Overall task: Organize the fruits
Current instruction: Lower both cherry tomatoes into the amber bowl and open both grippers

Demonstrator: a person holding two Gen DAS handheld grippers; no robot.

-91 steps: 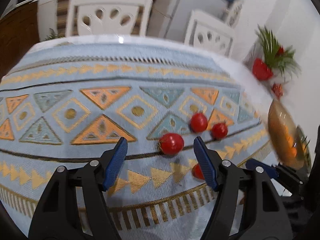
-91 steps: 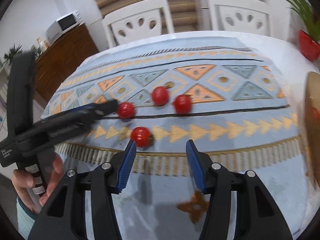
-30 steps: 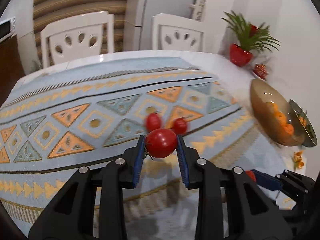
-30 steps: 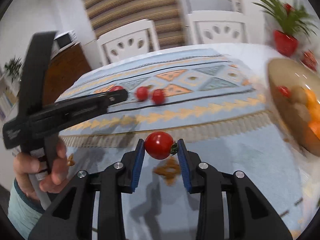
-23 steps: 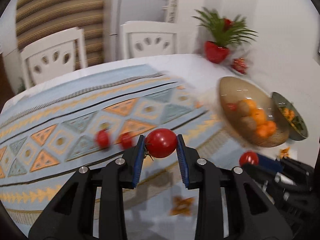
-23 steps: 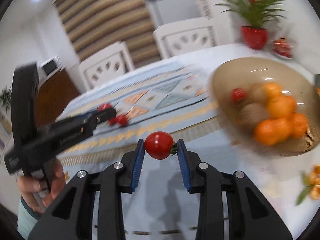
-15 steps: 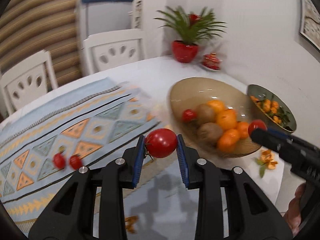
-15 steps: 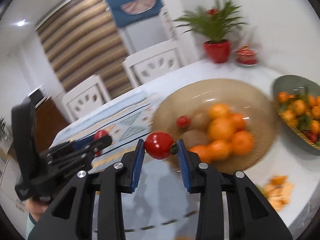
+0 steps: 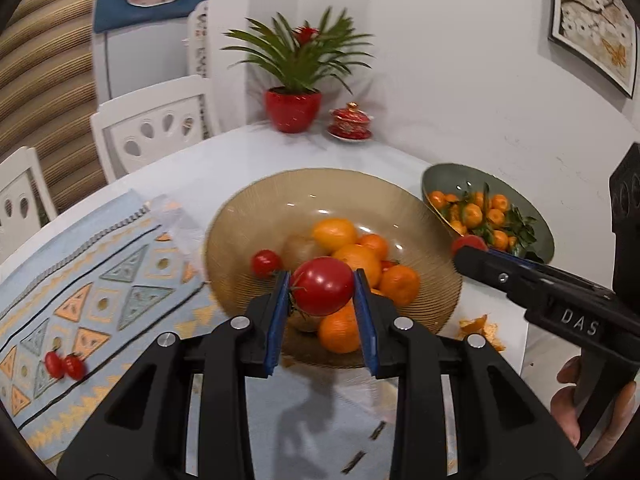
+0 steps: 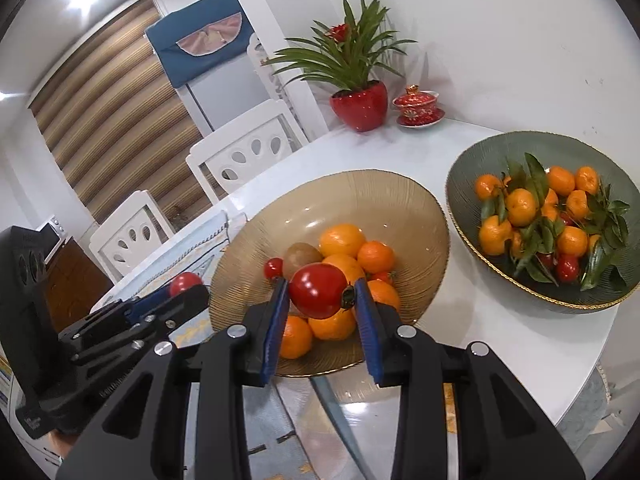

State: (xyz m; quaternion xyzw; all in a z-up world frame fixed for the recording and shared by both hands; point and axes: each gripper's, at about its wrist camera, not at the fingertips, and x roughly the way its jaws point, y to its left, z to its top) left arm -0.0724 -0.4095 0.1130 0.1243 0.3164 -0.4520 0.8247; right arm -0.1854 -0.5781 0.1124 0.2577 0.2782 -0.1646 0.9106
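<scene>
A: While each hand-held gripper is above the amber bowl [image 10: 424,216], what can go wrong?

B: The left hand-held gripper [image 9: 322,292] is clenched on a tomato [image 9: 322,286], and the right hand-held gripper [image 10: 318,294] is clenched on another tomato [image 10: 318,290]. Both hang over the near part of this bowl. If the jaws open too high, I think a tomato can bounce on the oranges [image 10: 340,242] and roll over the rim to the counter [image 10: 500,328]. Also the two tools are close together, so they can knock each other.

A: What is inside the bowl?

B: Several oranges, one brown fruit like a kiwi [image 10: 302,258], and a small tomato [image 10: 274,268] at the left side. The pile is already high in the middle, so a gentle release is needed.

A: And the other bowl?

B: The green bowl [image 10: 460,184] stands just beside, at the right. It has mandarins with leaves [image 10: 520,206] and a few small red fruits. Two small tomatoes [image 9: 64,365] are on the cloth [image 9: 100,280], well apart from both bowls.
</scene>
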